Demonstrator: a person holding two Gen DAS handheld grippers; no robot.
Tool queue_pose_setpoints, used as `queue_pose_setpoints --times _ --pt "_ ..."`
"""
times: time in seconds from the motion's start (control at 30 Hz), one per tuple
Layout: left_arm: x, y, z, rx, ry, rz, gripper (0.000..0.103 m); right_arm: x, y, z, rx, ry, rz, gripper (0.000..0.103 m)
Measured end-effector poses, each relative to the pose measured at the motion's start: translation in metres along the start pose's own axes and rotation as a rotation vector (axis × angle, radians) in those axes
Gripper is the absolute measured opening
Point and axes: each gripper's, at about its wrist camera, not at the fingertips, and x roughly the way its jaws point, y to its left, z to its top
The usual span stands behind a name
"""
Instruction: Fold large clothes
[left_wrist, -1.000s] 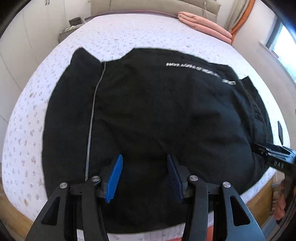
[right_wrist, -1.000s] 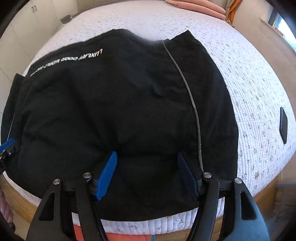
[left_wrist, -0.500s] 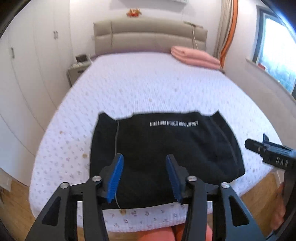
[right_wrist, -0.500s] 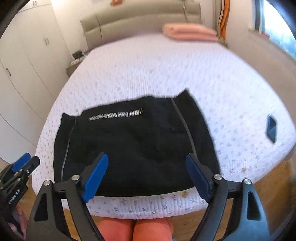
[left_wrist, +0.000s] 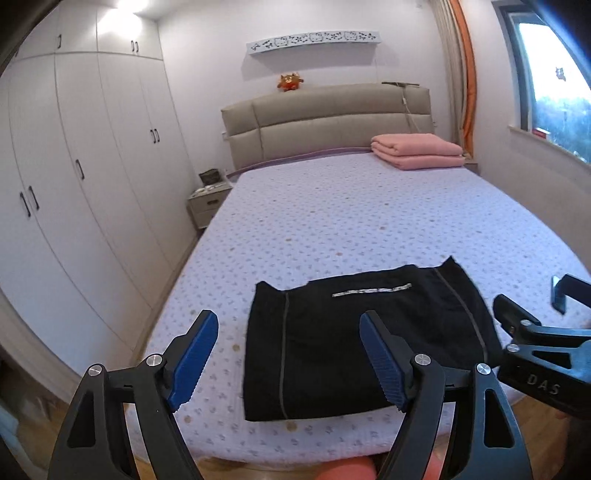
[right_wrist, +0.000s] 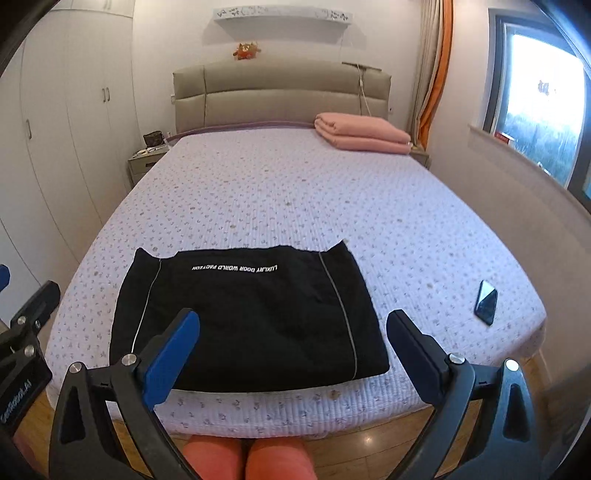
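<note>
**Fold looked finished, both grippers clear of the cloth**

And there it lay: the black garment sat as a neat, flat rectangle near the foot edge of the bed, white lettering across its far part and a pale stripe down each side. Judging from that tidy shape, the folding of this piece was all but done; at most a smoothing pass or one more halving was left, and no other loose clothing showed on the bed.

The left gripper hung above and short of the foot edge, its blue pads spreading apart with nothing between them. In its view the garment lay beyond the jaws, well apart from them and off toward the right pad. The right gripper was spreading too, close to its widest, also empty; the garment sat ahead of it, mostly behind the left pad.

A dark phone rested on the bed to the right, apart from the garment, and a folded pink blanket lay by the headboard.
</note>
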Motion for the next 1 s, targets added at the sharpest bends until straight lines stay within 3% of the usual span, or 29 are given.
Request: queue_pose_setpoints --times 0.27,1.0 --pt "-0.001 -0.007 -0.004 -0.012 0.029 -0.021 0.08 -0.004 -0.013 0.0 0.039 -0.002 0.016 0.102" --pt "0.048 -0.022 -0.012 -0.016 0.155 -0.062 0.08 0.038 -0.028 0.001 0.087 0.095 0.044 0.102"
